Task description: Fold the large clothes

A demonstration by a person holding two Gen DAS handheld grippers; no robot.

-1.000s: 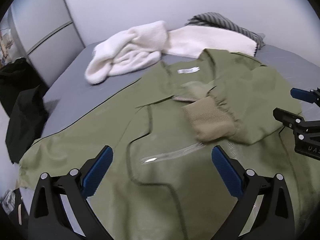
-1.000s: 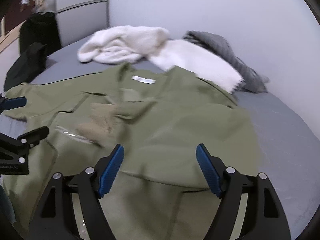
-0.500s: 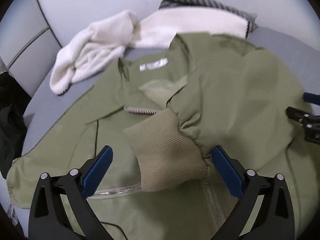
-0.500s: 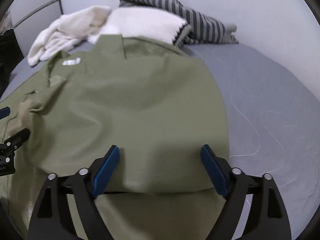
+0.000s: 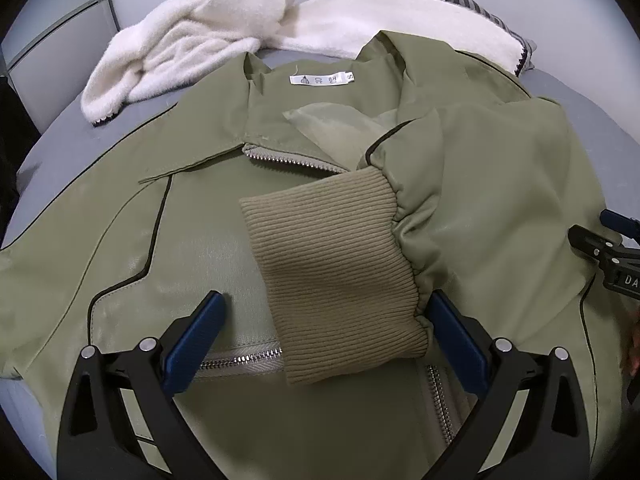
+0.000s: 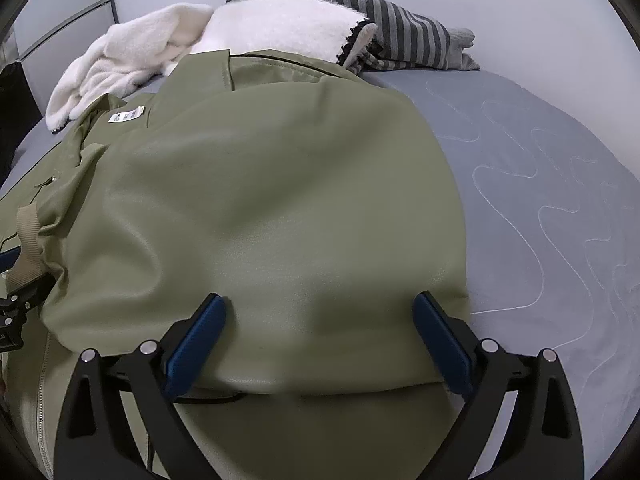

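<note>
- Now the green jacket [image 5: 200, 248] lies spread on the bed [image 6: 540, 184], 1 sleeve cuff [image 5: 332, 272] folded inward to narrow it.
- Left gripper [image 5: 324, 340] spread, straddling the cuff without pinching.
- Right gripper [image 6: 320, 340] has just been opening; nothing pinched.

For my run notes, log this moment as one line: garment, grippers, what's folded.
green jacket flat on bed | one sleeve folded across front, ribbed cuff on chest | left gripper open | right gripper open, jaws just widened, pads not pressing

Black claw [image 5: 324, 336]; blue pads [image 5: 196, 338]
</note>
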